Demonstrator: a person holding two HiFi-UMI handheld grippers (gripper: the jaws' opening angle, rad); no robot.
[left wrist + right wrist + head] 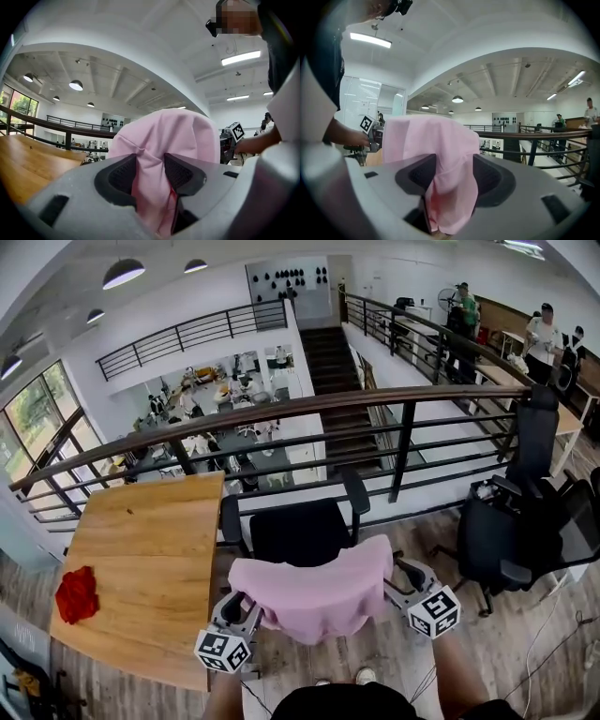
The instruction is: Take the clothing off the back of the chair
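Head view: the pink garment (314,592) hung draped over the backrest of the black office chair (300,532), covering the top of the backrest completely. The chair stood directly in front of you, just beside the wooden table (150,540) and on your side of the dark railing (281,411). A crumpled red cloth (77,594) lay on the table near its left edge, well apart from the chair.

You held the left gripper (246,610) at the garment's left edge and the right gripper (398,582) at its right edge, one on either side of the backrest (marker cubes toward you).

Left gripper view: the jaws stood wide apart with a bunched fold of the pink fabric between them. The fabric filled the gap and lay against both black pads (123,173), but the fold looked loose, not pinched flat. Wooden tabletop was visible at the left. Your other hand and its marker cube (236,131) showed beyond the garment at the right.

Right gripper view: the jaws were likewise spread wide. A flap of the garment hung down between them, overlapping the left pad (419,176). It sat just beside the right pad without being squeezed. The rest of the fabric rose as a smooth pink hump ahead, with the railing behind it.
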